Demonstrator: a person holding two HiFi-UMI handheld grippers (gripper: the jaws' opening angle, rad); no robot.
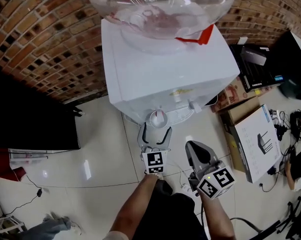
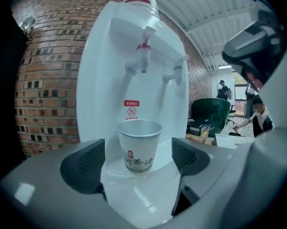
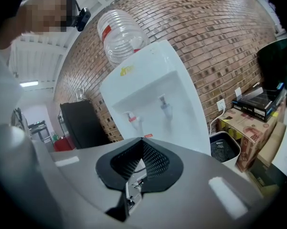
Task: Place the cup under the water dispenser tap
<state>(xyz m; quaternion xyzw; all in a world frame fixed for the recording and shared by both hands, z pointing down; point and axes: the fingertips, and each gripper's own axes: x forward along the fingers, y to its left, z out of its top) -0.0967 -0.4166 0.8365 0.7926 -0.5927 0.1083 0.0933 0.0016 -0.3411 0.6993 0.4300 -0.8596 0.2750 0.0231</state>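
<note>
Sitting untouched between the spread pads of the left tongs (image 2: pixel 137 160): a white paper cup with red print (image 2: pixel 139 146), straight below the red-collared tap (image 2: pixel 143 56) of the white water dispenser (image 2: pixel 105 80) ahead. The right tongs (image 3: pixel 141 149) are clenched on nothing, just beside the left.

Cup (image 2: pixel 139 147): paper, matt white outside; inner lining greyish, possibly coated, hard to tell.
Water dispenser (image 1: pixel 165 79): smooth white plastic, slight gloss.
Bottle (image 1: pixel 160 4): clear plastic.
Brick wall (image 1: pixel 45 29): rough, matt.
Floor (image 1: pixel 90 169): glossy, reflective tile.
Left gripper (image 2: pixel 139 156), pads (image 2: pixel 83 168): black, dimpled, matt.
Box (image 3: pixel 250 132): printed cardboard.
</note>
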